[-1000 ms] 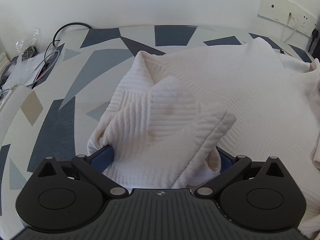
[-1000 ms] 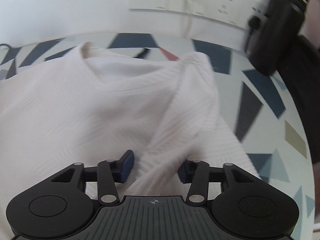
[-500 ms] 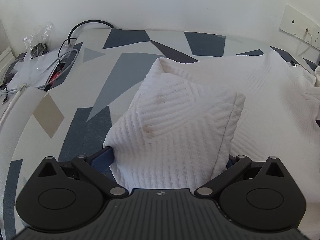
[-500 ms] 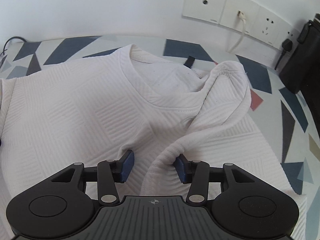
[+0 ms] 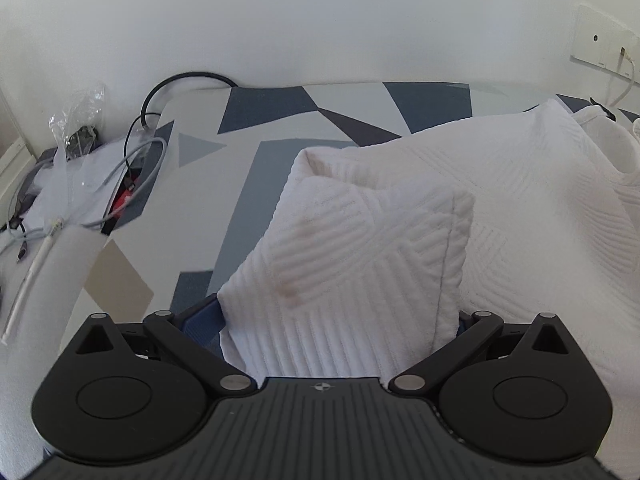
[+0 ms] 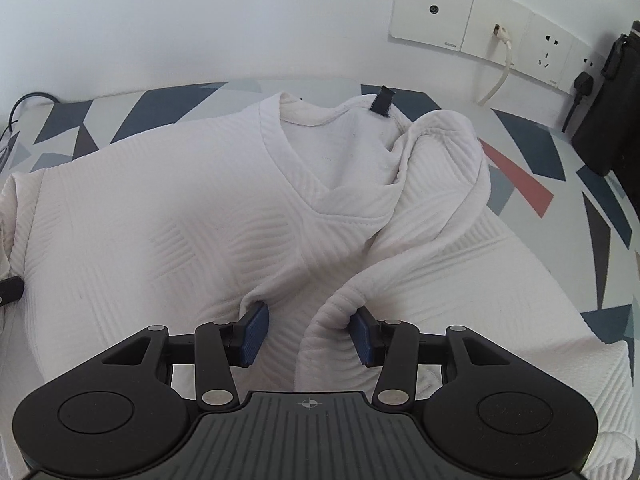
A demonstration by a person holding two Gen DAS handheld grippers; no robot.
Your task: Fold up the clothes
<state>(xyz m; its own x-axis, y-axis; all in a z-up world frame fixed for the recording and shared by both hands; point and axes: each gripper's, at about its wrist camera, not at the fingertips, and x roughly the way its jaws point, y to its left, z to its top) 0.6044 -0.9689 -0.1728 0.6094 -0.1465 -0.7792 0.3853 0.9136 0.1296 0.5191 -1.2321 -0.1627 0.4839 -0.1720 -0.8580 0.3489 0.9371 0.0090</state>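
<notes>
Left wrist view: the left gripper (image 5: 340, 320) has a folded sleeve (image 5: 352, 256) of the white sweater (image 5: 540, 208) filling the space between its blue pads (image 5: 200, 318), the pads pressing its edges, so it grips the sleeve. The sweater lies spread on a table (image 5: 248, 128) with a grey and blue pattern, cables (image 5: 132, 168) to the far left. Right wrist view: the right gripper (image 6: 308, 330) stands partly closed on the other sleeve (image 6: 432, 216), a fold of it bunched between the pads (image 6: 254, 332); this sleeve drapes across the sweater's chest beside the V-neck (image 6: 320, 184), below the wall sockets (image 6: 500, 36)
</notes>
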